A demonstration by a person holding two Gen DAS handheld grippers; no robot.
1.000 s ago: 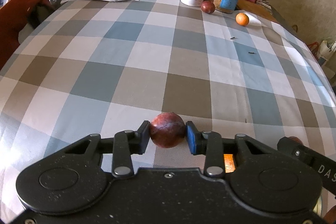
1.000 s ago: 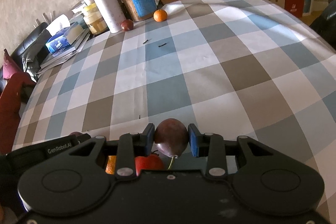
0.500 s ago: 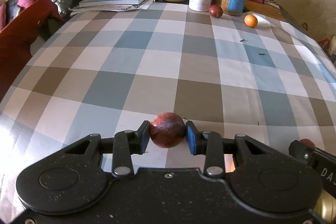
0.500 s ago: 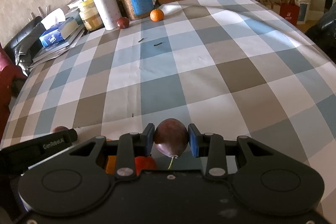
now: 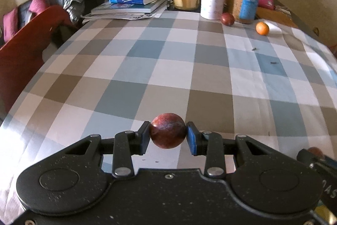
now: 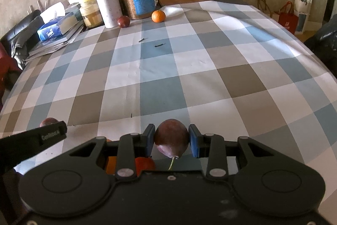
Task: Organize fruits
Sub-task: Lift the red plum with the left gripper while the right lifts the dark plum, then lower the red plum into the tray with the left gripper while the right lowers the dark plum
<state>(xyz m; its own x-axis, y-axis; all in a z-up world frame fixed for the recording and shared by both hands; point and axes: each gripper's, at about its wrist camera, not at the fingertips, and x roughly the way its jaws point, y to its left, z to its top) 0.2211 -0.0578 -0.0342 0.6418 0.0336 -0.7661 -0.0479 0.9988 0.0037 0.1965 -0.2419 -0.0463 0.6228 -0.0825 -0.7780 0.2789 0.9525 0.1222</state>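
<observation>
left gripper (image 5: 168, 138) clamps round red fruit (image 5: 167, 133) | right gripper (image 6: 171, 142) clamps stemmed purple fruit (image 6: 171, 139) | risk: smooth skins slip, roll across counter (image 6: 202, 69)

- Left tongs (image 5: 168, 136): angled downward over the bench, blue pads (image 5: 191, 138) clamped on either side of a round reddish fruit (image 5: 168, 133).
- Right tongs (image 6: 171, 140): likewise tilted down, pads pressing a dark stemmed fruit (image 6: 171, 138), close beside the left tongs.
</observation>
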